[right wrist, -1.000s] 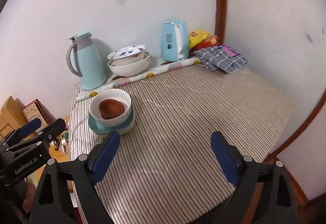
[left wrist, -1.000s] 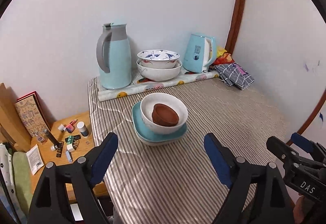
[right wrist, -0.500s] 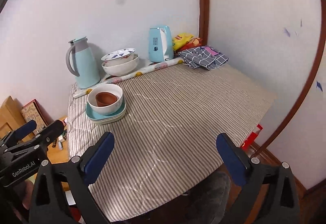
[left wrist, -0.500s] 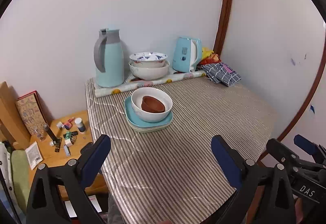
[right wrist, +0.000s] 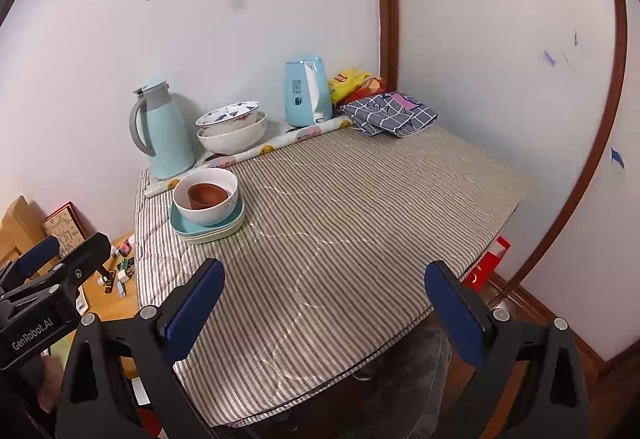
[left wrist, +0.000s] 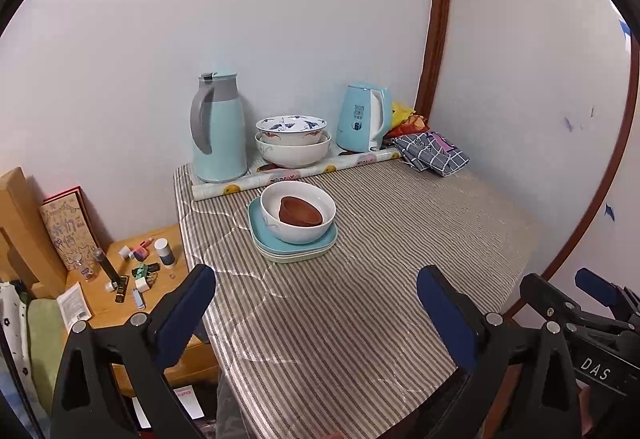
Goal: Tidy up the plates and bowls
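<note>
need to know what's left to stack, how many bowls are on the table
4. A small brown bowl sits inside a white bowl on the stacked plates. A blue-patterned bowl nests in a larger white bowl by the wall. More could be hidden.

We see our left gripper (left wrist: 316, 303) with its jaws spread wide and nothing between them. Beyond the jaws, roughly centred, a brown bowl (left wrist: 300, 212) sits inside a white bowl (left wrist: 298, 211) on stacked plates (left wrist: 292, 243), well apart from the fingertips.
</note>
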The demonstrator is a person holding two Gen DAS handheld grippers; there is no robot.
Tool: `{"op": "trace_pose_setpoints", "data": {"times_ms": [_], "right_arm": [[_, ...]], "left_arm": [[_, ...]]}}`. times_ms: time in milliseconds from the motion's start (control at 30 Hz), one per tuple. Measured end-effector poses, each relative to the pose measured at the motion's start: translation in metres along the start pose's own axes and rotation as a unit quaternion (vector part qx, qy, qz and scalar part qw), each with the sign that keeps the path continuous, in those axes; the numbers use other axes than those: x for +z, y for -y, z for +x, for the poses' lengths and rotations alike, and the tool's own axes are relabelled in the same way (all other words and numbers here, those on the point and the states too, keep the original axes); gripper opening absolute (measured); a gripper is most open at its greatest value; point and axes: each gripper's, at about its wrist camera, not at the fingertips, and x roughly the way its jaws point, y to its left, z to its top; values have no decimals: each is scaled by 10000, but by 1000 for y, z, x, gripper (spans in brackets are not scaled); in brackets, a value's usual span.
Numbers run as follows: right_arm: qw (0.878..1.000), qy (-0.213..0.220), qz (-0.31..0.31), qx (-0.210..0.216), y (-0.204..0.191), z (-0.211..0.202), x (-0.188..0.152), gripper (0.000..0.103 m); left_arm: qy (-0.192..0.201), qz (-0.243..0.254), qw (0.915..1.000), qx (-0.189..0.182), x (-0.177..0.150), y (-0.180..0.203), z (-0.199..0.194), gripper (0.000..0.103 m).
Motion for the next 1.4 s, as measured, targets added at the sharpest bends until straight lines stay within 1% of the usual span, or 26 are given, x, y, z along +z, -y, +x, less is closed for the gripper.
{"op": "trace_pose_setpoints", "data": {"times_ms": [267,667,767,1400], "right_arm": [[10000,50,17,-3,1,-7,-2,99],[10000,47,53,-18,1,-7,-2,99],[10000,66,46,-28,1,-9,-3,99],[10000,73,46,-22,0,-12,-4,99]], "left_arm": [[48,14,10000,-44,-2,4,-7,102],[32,-1,10000,-57,-1,4,-7,102],[7,-10,9999,-112,-1,4,-6,102],[4,1,10000,-57,-1,5,-8,102]]}}
